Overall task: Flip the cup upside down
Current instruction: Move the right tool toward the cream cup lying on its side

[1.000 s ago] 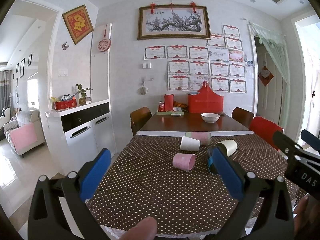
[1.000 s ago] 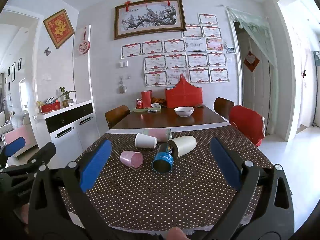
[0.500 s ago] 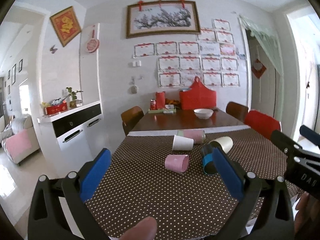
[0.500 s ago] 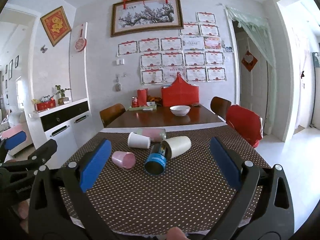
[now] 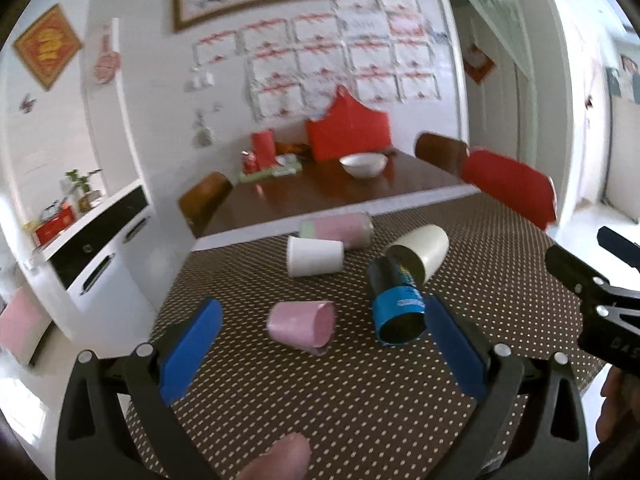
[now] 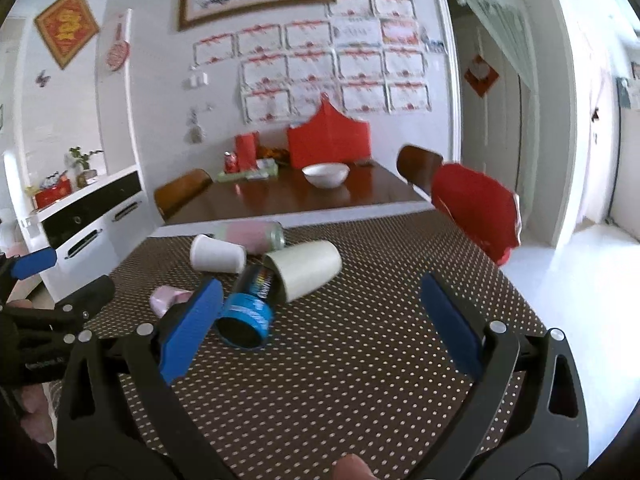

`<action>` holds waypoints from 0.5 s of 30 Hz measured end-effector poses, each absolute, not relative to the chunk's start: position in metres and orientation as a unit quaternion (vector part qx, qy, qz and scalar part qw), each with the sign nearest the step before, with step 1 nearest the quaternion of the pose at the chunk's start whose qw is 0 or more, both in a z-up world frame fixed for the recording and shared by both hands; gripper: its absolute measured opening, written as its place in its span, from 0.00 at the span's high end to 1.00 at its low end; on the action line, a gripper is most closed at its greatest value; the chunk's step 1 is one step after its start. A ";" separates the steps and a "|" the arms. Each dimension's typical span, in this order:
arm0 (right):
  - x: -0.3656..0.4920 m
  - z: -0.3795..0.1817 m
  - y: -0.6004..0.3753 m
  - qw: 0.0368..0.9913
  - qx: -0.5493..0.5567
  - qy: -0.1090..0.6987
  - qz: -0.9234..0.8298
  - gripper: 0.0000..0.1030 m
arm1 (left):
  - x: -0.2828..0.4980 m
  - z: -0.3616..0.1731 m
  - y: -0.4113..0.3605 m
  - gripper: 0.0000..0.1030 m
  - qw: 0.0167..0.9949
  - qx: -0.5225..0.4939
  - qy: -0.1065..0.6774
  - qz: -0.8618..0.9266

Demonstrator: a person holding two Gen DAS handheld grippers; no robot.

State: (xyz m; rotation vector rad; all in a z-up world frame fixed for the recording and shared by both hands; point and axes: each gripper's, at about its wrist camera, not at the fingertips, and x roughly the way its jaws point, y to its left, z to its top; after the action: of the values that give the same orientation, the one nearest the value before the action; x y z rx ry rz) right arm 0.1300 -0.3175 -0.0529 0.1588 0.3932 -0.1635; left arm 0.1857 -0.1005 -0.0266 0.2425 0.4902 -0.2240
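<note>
Five cups are lying on their sides in a loose cluster on the dotted desk (image 5: pixel 360 420), so by the look of it the flipping is not yet under way: none of them is standing mouth-down, and neither gripper is touching one. The left gripper (image 5: pixel 320 340) is hanging above the near part of the desk with its blue pads spread wide and nothing between them; the pink cup (image 5: pixel 302 326) is lying just ahead, framed between its fingers, mouth turned to the right. Just right of that cup, the blue-and-black cup (image 5: pixel 396 300) is lying with its dark mouth facing the camera, its far end tucked against the mouth of the cream cup (image 5: pixel 420 250). Farther back, the white cup (image 5: pixel 314 256) and the pink-and-green tumbler (image 5: pixel 336 228) are lying side by side, touching or nearly so. The right gripper (image 6: pixel 320 320) is likewise wide open and empty, and is pointing at bare cloth to the right of the cluster, with the blue-and-black cup just beside its left pad in that view. Which cup is meant I cannot tell for sure; judging by the framing, the pink one seems the likeliest first target. Everything is still left to do: closing on a cup, lifting it, turning it and setting it down on its rim.
</note>
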 end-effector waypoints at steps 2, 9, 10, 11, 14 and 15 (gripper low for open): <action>0.141 -0.059 -0.327 0.971 0.085 0.207 -0.084 0.06 | 0.204 -0.033 -0.115 0.03 0.949 0.131 0.256 -0.125; 0.175 -0.077 -0.356 0.959 0.103 0.243 -0.099 0.06 | 0.256 -0.050 -0.160 0.03 0.921 0.174 0.302 -0.173; 0.178 -0.080 -0.360 0.957 0.106 0.248 -0.102 0.06 | 0.266 -0.053 -0.169 0.03 0.914 0.184 0.311 -0.185; 0.181 -0.082 -0.364 0.956 0.110 0.253 -0.105 0.06 | 0.272 -0.056 -0.175 0.03 0.909 0.190 0.317 -0.192; 0.195 -0.090 -0.379 0.950 0.120 0.265 -0.113 0.06 | 0.294 -0.065 -0.197 0.03 0.893 0.218 0.333 -0.208; 0.200 -0.093 -0.384 0.948 0.123 0.269 -0.115 0.06 | 0.300 -0.067 -0.203 0.03 0.889 0.227 0.336 -0.211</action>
State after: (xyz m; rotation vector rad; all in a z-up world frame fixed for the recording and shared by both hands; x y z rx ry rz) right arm 0.1996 -0.3839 -0.0929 0.2511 0.5474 -0.2349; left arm 0.3001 -0.2030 -0.0667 0.4706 0.6979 -0.4390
